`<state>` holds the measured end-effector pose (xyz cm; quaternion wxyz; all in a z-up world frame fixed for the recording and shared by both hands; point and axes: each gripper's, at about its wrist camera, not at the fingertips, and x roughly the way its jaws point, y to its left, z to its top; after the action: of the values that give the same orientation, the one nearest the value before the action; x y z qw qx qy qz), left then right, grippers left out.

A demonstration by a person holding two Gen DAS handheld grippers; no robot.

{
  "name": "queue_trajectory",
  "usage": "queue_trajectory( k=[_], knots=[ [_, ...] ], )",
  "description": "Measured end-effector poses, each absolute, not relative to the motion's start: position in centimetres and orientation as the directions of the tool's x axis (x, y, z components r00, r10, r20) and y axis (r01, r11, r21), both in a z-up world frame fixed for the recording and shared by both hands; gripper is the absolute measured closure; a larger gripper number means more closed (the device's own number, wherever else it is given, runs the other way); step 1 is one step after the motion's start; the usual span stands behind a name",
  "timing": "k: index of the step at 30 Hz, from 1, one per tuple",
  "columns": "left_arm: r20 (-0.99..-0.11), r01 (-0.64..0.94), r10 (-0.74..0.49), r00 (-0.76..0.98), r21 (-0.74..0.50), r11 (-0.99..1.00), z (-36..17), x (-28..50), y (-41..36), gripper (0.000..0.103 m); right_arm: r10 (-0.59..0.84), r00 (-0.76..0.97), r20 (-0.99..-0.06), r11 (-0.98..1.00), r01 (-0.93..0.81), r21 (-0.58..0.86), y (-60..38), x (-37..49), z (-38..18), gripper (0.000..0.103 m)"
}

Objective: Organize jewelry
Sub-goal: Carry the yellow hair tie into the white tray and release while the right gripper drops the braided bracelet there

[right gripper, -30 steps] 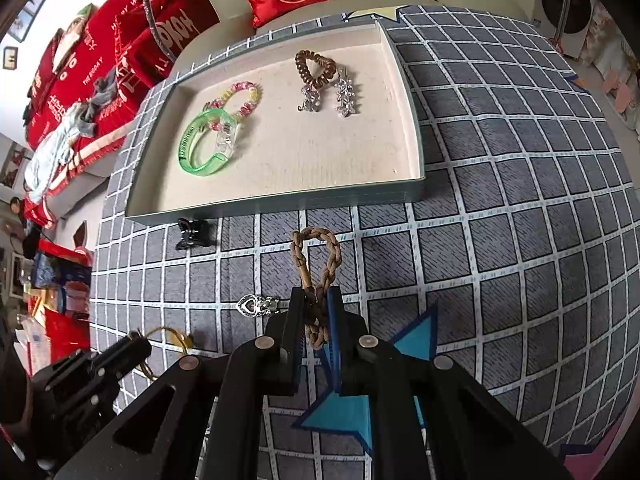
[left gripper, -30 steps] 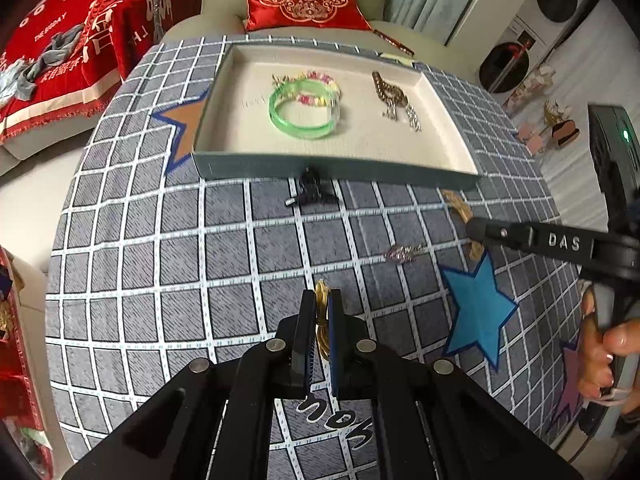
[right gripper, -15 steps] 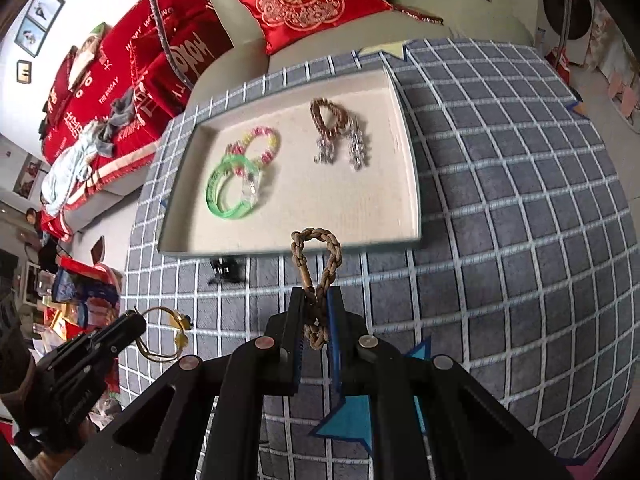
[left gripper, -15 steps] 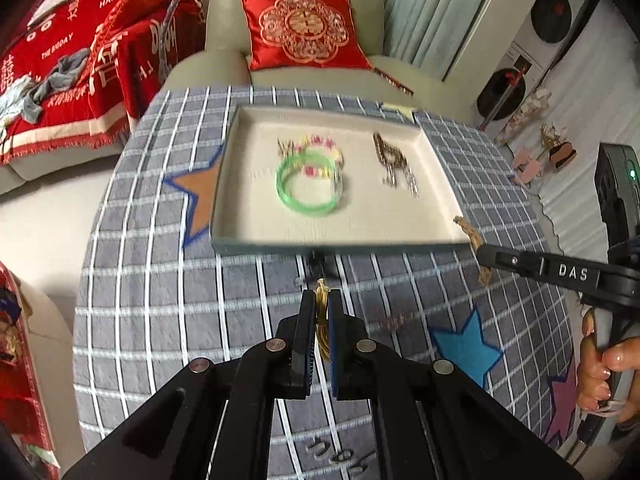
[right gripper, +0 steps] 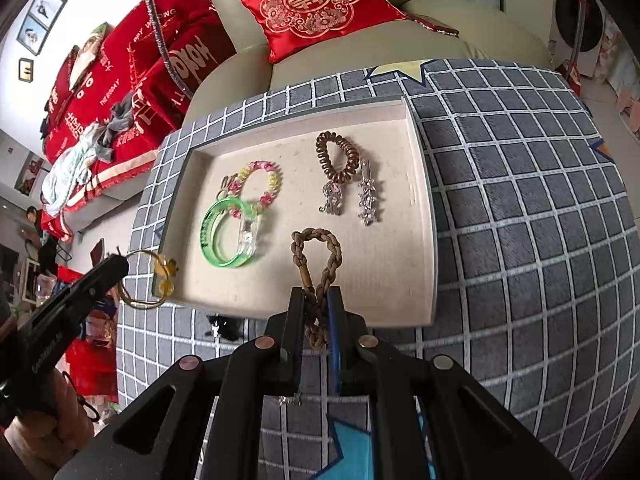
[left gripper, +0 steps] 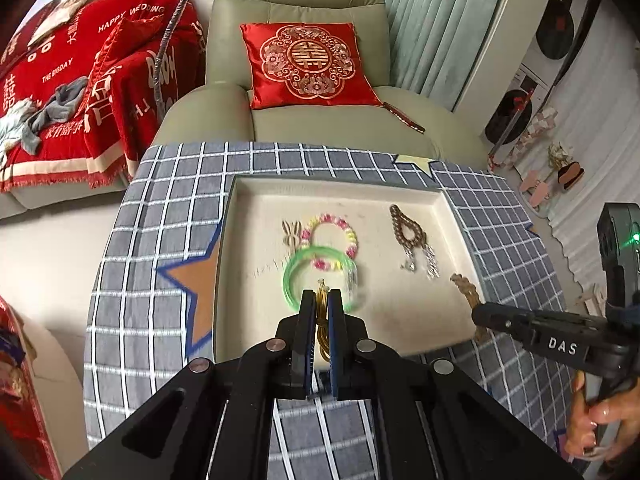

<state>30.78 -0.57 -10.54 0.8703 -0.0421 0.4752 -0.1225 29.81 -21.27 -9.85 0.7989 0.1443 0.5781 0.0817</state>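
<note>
A cream tray (left gripper: 456, 216) (right gripper: 422, 184) sits on the checked tablecloth. It holds a green bangle (left gripper: 294, 276) (right gripper: 218, 236), a pink and yellow bead bracelet (left gripper: 348, 236) (right gripper: 270, 178), a brown coil hair tie (left gripper: 408, 232) (right gripper: 336, 156) and silver clips (right gripper: 368, 196). My left gripper (left gripper: 323, 300) is shut on a gold hair tie (left gripper: 323, 340) (right gripper: 160, 280), held above the tray's near left part. My right gripper (right gripper: 316, 300) is shut on a brown braided bracelet (right gripper: 316, 264) (left gripper: 466, 288), above the tray's near edge.
A black hair claw (right gripper: 224, 326) and a small silver charm (right gripper: 290, 400) lie on the cloth in front of the tray. A green armchair with a red cushion (left gripper: 308, 64) stands behind the table, and a sofa with red throws (left gripper: 80, 92) to the left.
Both grippers have risen off the cloth and moved forward over the tray, each carrying its piece. The tray's contents have not moved.
</note>
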Motion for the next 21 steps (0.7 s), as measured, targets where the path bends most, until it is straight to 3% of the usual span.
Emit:
queue_trajectory(
  k=[21],
  knots=[
    [-0.918,0.045,-0.114,0.379,-0.105,0.993,-18.5,35.6,0.4,0.083,0.249,0.235,-0.94,0.962,0.056,0.269,-21.5,34.7,-15.8,0.091]
  ],
)
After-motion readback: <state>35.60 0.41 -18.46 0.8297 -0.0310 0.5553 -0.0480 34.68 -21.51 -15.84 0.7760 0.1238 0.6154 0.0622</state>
